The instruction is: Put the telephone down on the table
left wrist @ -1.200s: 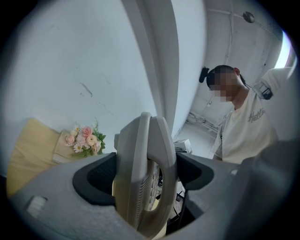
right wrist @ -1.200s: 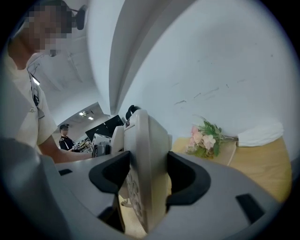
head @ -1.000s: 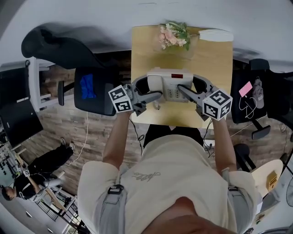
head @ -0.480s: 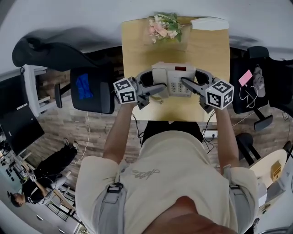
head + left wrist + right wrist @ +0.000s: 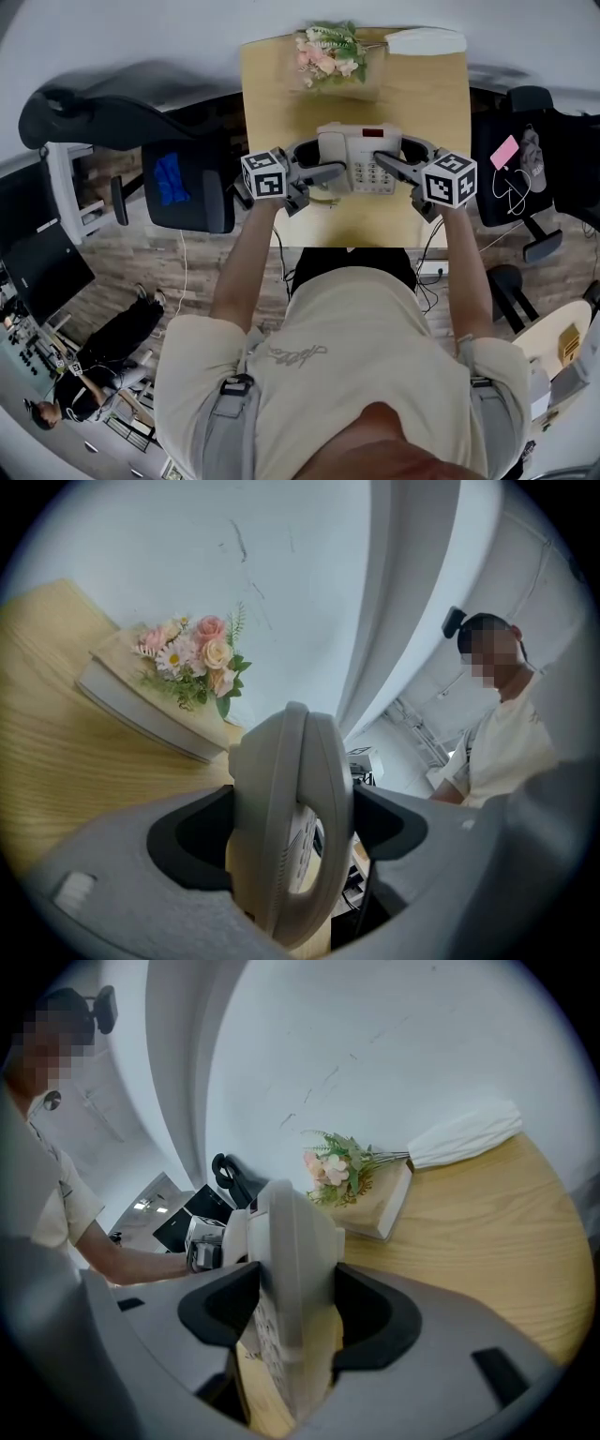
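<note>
Head view: steeply down over table (image 5: pixel 431 94) | left gripper view: close on phone (image 5: pixel 291 836), facing 3 o'clock | right gripper view: close, facing 9 o'clock | all share phone, flowers (image 5: pixel 328 52).

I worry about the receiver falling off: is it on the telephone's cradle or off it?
On the cradle: the receiver lies against the telephone body, and the left hand-held gripper clamps both.

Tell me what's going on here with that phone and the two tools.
A person holds a tool in each hand, and both are shut on a white telephone: the left tool on its handset side, the right tool on the opposite side. The telephone is over the wooden table, in front of a bunch of flowers at the far edge. Whether it already rests on the table can't be told.
</note>
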A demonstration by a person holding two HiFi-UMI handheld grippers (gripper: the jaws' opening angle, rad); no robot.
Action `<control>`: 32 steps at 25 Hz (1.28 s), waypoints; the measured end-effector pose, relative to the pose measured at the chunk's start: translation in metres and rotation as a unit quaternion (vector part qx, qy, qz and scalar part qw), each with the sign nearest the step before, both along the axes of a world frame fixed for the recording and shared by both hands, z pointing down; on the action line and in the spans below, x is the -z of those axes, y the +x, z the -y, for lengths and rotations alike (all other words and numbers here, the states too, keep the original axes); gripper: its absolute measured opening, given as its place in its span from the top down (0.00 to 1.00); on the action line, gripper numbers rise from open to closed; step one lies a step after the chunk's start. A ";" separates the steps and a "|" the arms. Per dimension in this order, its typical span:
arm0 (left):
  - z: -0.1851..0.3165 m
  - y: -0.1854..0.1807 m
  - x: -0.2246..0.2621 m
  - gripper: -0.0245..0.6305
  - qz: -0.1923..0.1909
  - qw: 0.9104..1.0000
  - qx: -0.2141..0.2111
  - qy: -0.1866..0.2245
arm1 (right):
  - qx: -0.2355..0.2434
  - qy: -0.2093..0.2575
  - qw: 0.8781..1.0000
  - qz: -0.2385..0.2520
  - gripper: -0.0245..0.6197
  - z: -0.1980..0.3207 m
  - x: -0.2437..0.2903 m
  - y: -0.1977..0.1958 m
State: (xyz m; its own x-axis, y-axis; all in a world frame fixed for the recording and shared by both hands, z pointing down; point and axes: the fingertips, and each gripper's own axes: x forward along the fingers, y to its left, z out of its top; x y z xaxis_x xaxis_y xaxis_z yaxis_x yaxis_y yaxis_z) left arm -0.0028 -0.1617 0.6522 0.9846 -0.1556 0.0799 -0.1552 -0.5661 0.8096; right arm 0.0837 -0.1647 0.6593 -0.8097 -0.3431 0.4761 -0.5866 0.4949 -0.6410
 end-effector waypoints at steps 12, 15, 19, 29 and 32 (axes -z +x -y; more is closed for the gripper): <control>0.009 0.004 -0.034 0.37 0.028 0.999 0.000 -0.043 | 0.011 -0.053 0.999 0.005 0.59 0.009 -0.038 0.002; 0.013 0.004 -0.039 0.37 0.031 0.998 0.008 -0.053 | 0.010 -0.064 0.998 0.006 0.59 0.013 -0.044 0.002; 0.017 0.003 -0.043 0.37 0.032 0.997 0.018 -0.068 | 0.005 -0.076 0.997 0.013 0.59 0.016 -0.050 0.002; 0.026 0.006 -0.057 0.37 0.054 0.993 0.019 -0.105 | -0.009 -0.101 0.995 0.021 0.58 0.023 -0.066 0.005; 0.028 0.006 -0.060 0.37 0.062 0.991 0.022 -0.114 | -0.013 -0.109 0.994 0.023 0.58 0.024 -0.070 0.006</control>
State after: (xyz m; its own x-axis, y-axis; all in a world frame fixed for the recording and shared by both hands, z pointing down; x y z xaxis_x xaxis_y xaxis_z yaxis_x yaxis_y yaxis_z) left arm 0.0033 -0.1896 0.7119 0.9577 -0.1630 0.2372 -0.2816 -0.3607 0.8891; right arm 0.0896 -0.1889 0.7291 -0.8247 -0.2578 0.5034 -0.5647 0.3267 -0.7579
